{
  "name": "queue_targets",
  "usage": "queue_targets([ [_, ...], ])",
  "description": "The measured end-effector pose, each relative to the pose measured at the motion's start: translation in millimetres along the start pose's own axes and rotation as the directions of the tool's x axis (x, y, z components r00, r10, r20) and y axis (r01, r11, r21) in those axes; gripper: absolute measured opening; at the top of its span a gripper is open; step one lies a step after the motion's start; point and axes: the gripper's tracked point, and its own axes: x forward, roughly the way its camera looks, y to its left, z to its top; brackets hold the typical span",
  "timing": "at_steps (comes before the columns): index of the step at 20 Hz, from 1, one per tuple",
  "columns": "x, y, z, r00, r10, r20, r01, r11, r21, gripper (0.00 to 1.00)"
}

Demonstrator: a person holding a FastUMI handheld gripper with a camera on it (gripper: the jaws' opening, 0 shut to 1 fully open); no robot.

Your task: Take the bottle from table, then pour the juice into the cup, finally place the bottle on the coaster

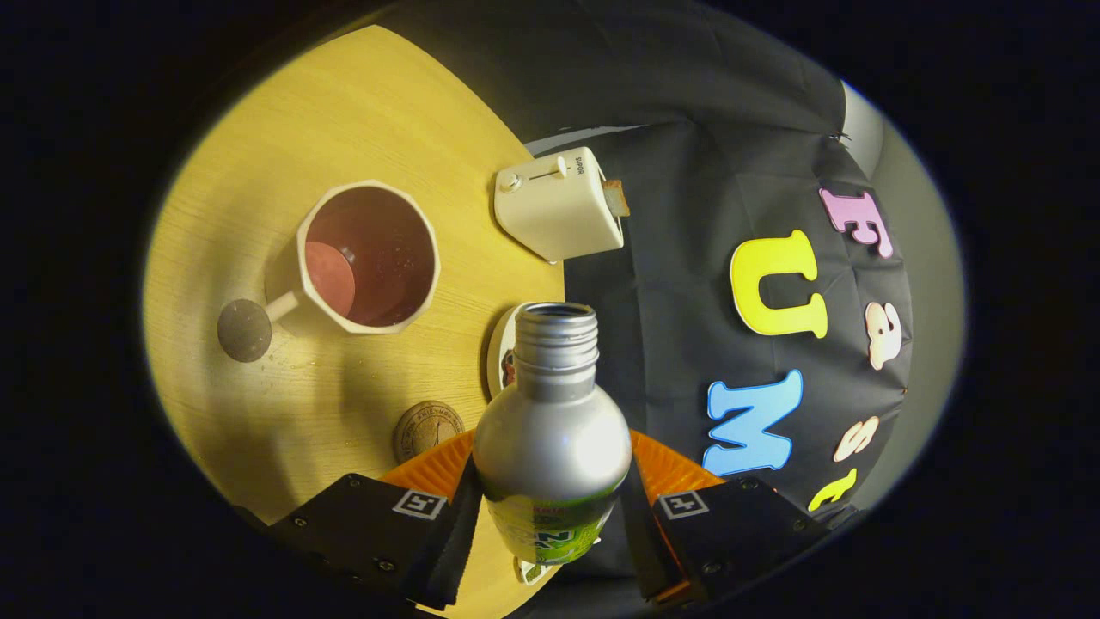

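Both fingers (550, 516) grip the uncapped bottle (553, 430) near the table (361, 112) edge, cup (369, 258) beyond

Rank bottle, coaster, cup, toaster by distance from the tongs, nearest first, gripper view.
1. Bottle: clamped between the tongs.
2. Coaster: just beyond, behind the bottle's neck.
3. Cup: farther, on the table.
4. Toaster: farthest, at the table's edge.
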Motion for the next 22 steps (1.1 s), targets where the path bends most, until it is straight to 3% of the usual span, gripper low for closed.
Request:
queue_targets([
  [12,6.1,-16.6,16.4,0.998,-0.045,0.046,0.054,0.971,-0.234,0.75],
  [22,5.5,-18.7,24.1,0.997,-0.042,0.059,0.059,0.940,-0.337,0.75],
])
